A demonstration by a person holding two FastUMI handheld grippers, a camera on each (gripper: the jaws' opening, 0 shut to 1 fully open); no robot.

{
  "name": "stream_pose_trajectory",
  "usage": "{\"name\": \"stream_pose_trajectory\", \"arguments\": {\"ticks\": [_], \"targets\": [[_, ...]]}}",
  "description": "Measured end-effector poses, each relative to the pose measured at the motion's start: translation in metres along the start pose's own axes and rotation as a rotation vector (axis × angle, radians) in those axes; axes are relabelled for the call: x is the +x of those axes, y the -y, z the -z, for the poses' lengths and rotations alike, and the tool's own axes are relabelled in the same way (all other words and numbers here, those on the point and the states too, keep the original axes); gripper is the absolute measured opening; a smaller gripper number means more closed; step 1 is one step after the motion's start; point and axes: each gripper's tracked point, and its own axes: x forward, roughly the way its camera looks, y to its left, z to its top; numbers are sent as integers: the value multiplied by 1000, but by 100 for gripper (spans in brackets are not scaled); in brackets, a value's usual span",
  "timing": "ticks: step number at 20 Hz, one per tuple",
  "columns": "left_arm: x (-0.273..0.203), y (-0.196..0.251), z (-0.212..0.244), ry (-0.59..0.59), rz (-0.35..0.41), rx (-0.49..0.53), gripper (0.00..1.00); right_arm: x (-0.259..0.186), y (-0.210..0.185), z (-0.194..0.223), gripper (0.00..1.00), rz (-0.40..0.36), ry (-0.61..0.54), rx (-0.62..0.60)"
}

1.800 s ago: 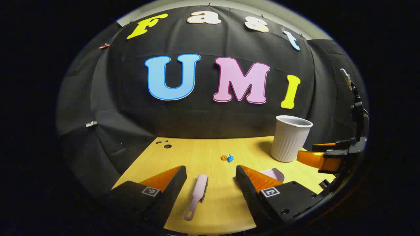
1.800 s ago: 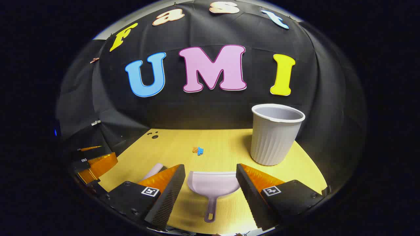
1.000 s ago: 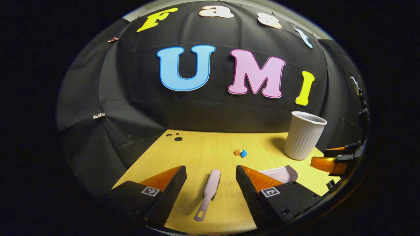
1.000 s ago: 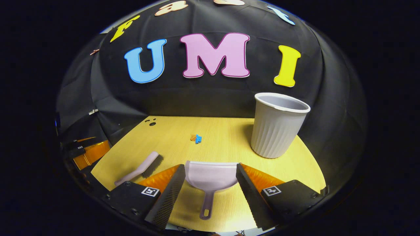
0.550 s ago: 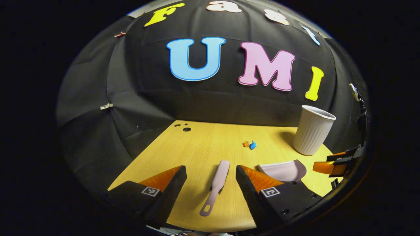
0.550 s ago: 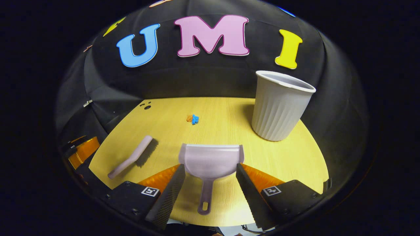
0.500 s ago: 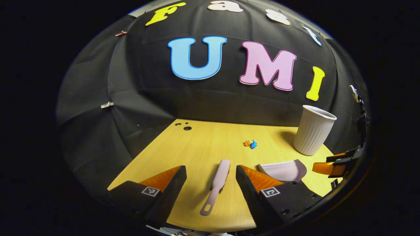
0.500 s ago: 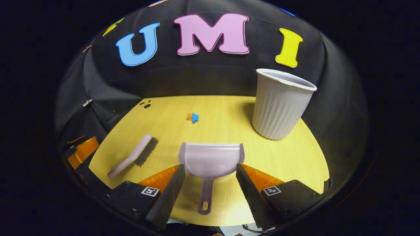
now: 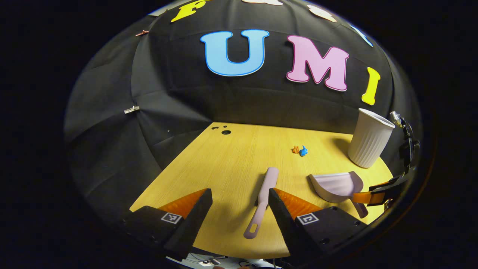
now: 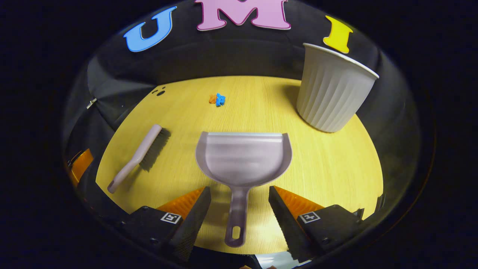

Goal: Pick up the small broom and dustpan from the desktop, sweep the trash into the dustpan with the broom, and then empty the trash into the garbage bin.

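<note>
A small pale lilac broom (image 10: 140,155) lies flat on a yellow wooden desktop (image 10: 261,104), its dark bristles facing sideways. In the right gripper view it sits toward nine o'clock, its handle end pointing to seven o'clock. In the left gripper view the broom (image 9: 263,198) runs from the middle down toward six o'clock, with its handle loop nearest the camera.

A matching lilac dustpan (image 10: 242,158) lies flat at the centre of the right gripper view, mouth toward twelve o'clock and handle toward six. In the left gripper view the dustpan (image 9: 338,185) sits at about four o'clock, well apart from the broom.

Two small scraps of trash (image 10: 217,99), one orange and one blue, touch each other on the desktop beyond the dustpan's mouth, at about twelve o'clock. A ribbed grey garbage bin (image 10: 332,89) stands upright at two o'clock, near the desk's right edge. Nothing lies between the dustpan and the trash.

The right gripper (image 10: 239,209) is spread wide, its black fingers either side of the dustpan handle without touching it. The left gripper (image 9: 239,211) is also spread wide and holds nothing; the broom handle lies between its fingers, just beside the right-hand one. Whether it touches that finger cannot be told.
</note>
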Motion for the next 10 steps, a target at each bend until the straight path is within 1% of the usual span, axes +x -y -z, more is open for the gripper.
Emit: {"name": "stream_pose_trajectory", "arguments": {"ticks": [2, 6, 10], "targets": [[5, 3, 4, -26, 3, 10, 96, 18, 3, 12, 98, 7, -58, 9], [18, 12, 6, -57, 11, 31, 96, 38, 10, 27, 99, 29, -143, 42], [34, 20, 2, -78, 24, 30, 96, 53, 6, 38, 99, 26, -226, 97]]}}
